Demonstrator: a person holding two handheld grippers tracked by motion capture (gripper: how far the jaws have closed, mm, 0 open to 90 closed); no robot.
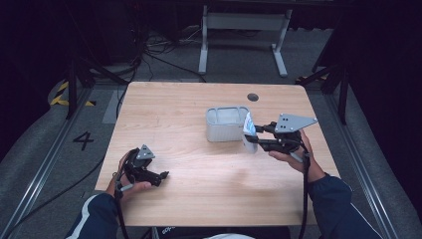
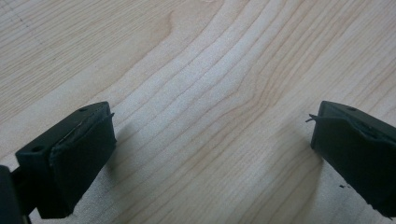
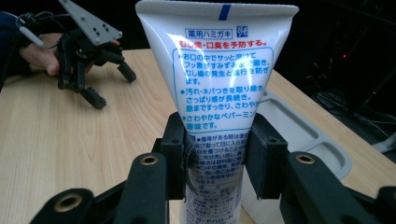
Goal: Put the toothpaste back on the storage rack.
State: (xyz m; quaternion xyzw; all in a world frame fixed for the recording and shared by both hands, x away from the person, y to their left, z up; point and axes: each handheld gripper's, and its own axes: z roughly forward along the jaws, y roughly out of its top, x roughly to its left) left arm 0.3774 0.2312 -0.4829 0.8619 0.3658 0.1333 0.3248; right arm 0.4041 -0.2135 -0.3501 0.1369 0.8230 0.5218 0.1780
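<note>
A white toothpaste tube with blue and red print stands upright between the pads of my right gripper, which is shut on its lower half. From above, the tube hangs just off the right end of a grey rectangular bin in the middle of the table, with my right gripper reaching in from the right. Near the table's front left my left gripper rests low, its jaws wide apart over bare wood with nothing between them. The right gripper view also shows the left gripper far off.
The wooden table has a small dark hole near its far right edge. Beyond the table lie cables and a white frame on the floor. The bin's rim lies just right of the tube.
</note>
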